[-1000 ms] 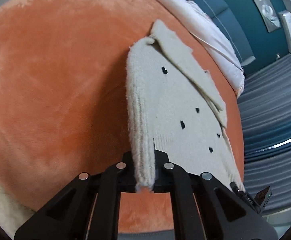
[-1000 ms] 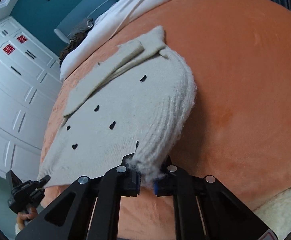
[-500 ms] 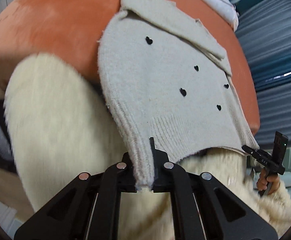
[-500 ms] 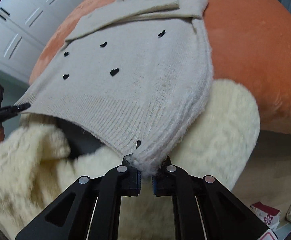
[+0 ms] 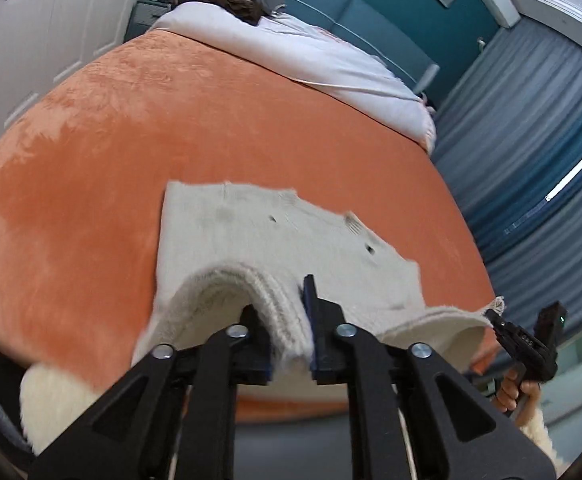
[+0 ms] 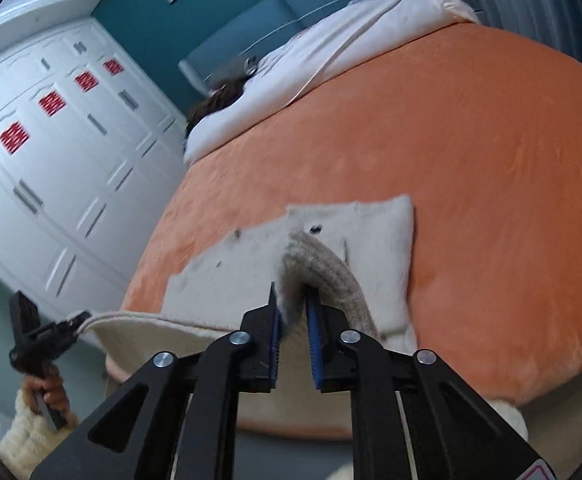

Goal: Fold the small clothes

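Note:
A small cream knit sweater (image 5: 275, 236) with black heart marks lies on the near part of an orange bed blanket (image 5: 131, 128). Its ribbed hem is lifted off the bed. My left gripper (image 5: 289, 320) is shut on one hem corner, the knit bunched between the blue pads. My right gripper (image 6: 291, 312) is shut on the other hem corner (image 6: 319, 264). The sweater also shows in the right wrist view (image 6: 371, 232). Each gripper appears in the other's view, the right one (image 5: 531, 344) and the left one (image 6: 39, 340), with the hem stretched between them.
A person lies under a white duvet (image 5: 291, 52) at the head of the bed. White wardrobe doors (image 6: 51, 152) stand to the left, blue curtains (image 5: 531, 160) to the right. A teal headboard wall (image 6: 251, 8) is at the back. My fluffy cream sleeve (image 5: 55, 396) shows low down.
Both grippers have swung up and forward with the hem. The sweater's lower part now arches over its upper part, which lies flat on the blanket.

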Action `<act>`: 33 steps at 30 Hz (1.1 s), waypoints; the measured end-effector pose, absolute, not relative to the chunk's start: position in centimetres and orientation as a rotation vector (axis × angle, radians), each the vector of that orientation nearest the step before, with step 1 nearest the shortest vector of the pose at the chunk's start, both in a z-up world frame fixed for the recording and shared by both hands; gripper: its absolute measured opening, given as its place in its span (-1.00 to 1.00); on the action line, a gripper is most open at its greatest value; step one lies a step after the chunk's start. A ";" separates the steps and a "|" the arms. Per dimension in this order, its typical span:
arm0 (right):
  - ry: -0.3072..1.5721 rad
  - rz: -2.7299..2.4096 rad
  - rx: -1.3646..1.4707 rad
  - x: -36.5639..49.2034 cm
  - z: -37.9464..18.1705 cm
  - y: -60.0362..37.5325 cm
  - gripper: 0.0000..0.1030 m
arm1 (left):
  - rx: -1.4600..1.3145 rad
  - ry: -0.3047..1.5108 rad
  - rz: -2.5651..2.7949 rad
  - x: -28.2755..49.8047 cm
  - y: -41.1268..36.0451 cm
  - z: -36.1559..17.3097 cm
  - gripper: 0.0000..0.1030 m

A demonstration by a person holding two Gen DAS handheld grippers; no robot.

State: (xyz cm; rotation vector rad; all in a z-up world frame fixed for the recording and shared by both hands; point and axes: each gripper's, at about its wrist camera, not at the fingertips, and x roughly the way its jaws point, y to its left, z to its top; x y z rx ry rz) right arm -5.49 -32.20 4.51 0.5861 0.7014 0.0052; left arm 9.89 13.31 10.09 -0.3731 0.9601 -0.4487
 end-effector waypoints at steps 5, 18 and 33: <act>0.617 -0.228 0.781 -5.2 -0.7 -32.4 -0.12 | -0.348 0.982 -0.264 12.3 12.9 5.1 0.08; 0.739 -0.308 0.489 -5.1 -2.3 -30.1 0.27 | -0.194 0.936 -0.296 11.9 11.8 1.6 0.72; 0.892 -0.331 0.416 0.6 -4.9 -31.1 -0.83 | -0.223 1.115 -0.366 17.3 11.2 -2.5 -0.84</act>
